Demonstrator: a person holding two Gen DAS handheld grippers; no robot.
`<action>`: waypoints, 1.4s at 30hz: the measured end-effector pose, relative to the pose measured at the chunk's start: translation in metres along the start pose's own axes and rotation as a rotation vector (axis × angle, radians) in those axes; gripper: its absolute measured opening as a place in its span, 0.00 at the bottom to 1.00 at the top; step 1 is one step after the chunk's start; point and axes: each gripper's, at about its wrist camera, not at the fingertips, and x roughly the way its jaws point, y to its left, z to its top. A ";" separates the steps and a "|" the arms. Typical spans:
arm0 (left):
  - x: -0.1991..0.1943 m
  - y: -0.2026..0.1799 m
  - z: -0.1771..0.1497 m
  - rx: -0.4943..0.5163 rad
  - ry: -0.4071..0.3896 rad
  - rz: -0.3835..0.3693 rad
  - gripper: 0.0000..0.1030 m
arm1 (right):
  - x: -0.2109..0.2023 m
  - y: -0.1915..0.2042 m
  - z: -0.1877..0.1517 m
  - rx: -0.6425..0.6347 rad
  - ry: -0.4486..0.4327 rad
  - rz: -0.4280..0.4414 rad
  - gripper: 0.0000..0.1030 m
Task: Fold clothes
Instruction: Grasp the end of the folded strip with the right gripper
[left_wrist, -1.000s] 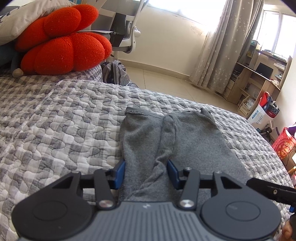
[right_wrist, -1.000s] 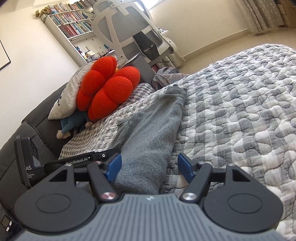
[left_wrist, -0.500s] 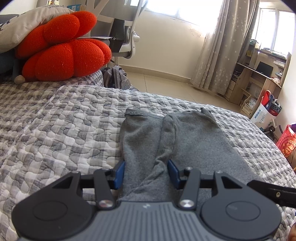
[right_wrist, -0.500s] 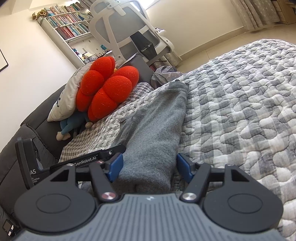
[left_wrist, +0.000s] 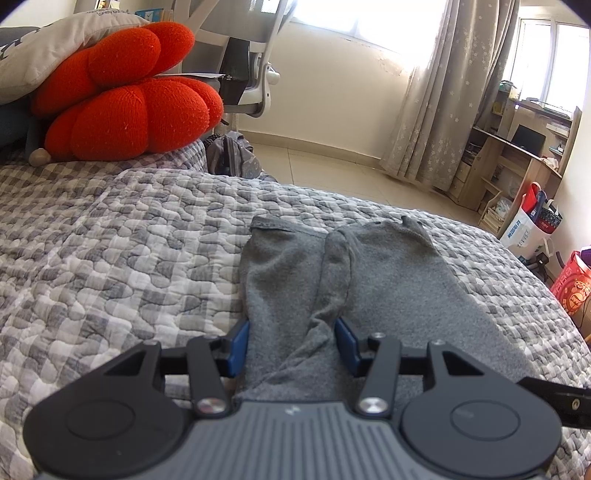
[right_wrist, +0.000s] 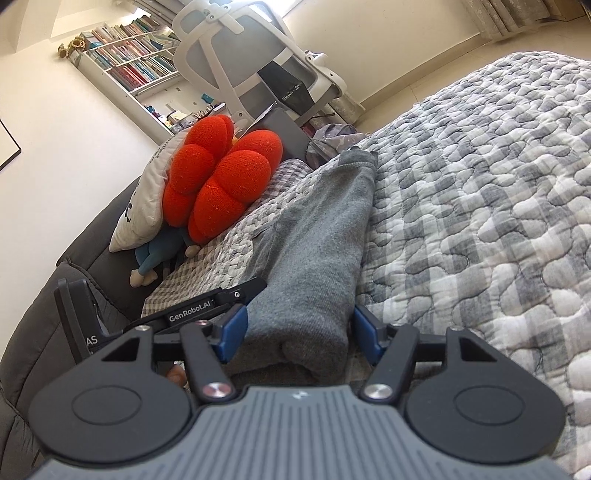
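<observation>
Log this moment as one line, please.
stage: mid-fold | item: grey garment on quilt | left gripper: straddles garment | right gripper: straddles garment

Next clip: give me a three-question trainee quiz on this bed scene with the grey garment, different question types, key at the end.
1. True or false: the grey garment lies on the quilted bedspread.
2. Multiple choice: what sits at the head of the bed beside the white pillow? A) a red knitted cushion B) a green blanket C) a cardboard box
3. Fill in: in the right wrist view, the folded end of the garment lies between the fingers of the ____ gripper.

Key: 1 true. 2 A, the red knitted cushion. 3 right; the right gripper straddles the fold, and the left gripper straddles the garment's other end.
</observation>
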 end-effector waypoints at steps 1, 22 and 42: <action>0.000 0.000 0.000 -0.001 0.000 0.000 0.51 | 0.000 0.001 0.000 -0.002 0.009 -0.003 0.64; -0.001 0.000 0.000 0.001 -0.003 0.000 0.51 | 0.000 -0.002 -0.002 0.142 -0.015 -0.001 0.52; -0.041 0.038 0.000 -0.253 0.109 -0.096 0.49 | 0.009 0.046 0.027 0.160 -0.019 -0.124 0.40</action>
